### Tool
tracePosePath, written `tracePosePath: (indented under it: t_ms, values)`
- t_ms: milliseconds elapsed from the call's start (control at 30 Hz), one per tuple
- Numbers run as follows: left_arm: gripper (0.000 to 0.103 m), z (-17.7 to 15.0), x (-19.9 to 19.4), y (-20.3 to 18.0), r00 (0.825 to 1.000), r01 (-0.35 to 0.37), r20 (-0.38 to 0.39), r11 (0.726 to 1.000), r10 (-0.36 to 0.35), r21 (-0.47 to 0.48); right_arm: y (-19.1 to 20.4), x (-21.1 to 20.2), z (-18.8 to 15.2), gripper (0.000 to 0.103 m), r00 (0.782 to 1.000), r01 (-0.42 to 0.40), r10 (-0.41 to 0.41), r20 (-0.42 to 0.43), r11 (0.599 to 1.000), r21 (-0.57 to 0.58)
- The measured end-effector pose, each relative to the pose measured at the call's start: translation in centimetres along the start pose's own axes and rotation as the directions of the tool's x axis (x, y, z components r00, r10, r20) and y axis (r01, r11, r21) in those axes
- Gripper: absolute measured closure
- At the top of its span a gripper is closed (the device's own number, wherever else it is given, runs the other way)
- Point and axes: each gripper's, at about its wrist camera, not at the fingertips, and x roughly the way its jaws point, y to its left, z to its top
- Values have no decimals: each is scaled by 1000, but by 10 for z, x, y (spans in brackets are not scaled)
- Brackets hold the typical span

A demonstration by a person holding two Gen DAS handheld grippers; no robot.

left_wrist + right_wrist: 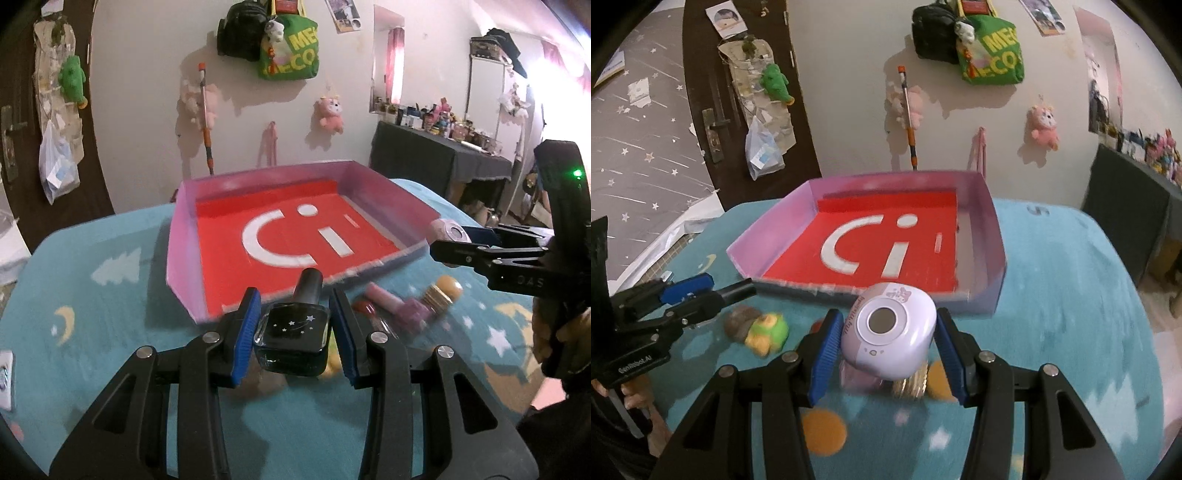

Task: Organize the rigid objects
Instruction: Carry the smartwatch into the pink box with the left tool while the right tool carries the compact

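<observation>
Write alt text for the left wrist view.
The left gripper clamps a dark star-printed nail polish bottle above a blue blanket, facing an empty pink-walled, red-floored tray. At right, the right gripper holds a lilac device.

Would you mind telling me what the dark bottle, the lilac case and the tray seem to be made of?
Dark bottle: likely glass, glossy, with clear reflective edges and a black cap. Lilac case: seemingly smooth moulded plastic with a soft sheen and a small round mirror-like disc. Tray: probably thin cardboard, matte, with folded flat walls.
</observation>
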Motion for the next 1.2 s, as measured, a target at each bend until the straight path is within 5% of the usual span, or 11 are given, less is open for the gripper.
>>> tracePosePath:
  t_ms: [333, 733, 1200]
  values:
    - [67, 40, 73, 20, 991, -77, -109, 996, 80, 33, -20, 72, 65, 49, 984, -14, -4, -179, 995, -100]
    - [67, 44, 120, 24, 964, -63, -254, 995, 82, 81, -17, 127, 69, 49, 904, 5, -119, -411, 964, -267]
    - [67, 32, 135, 27, 941, -66, -327, 994, 91, 85, -14, 142, 67, 49, 872, 41, -215, -440, 927, -372]
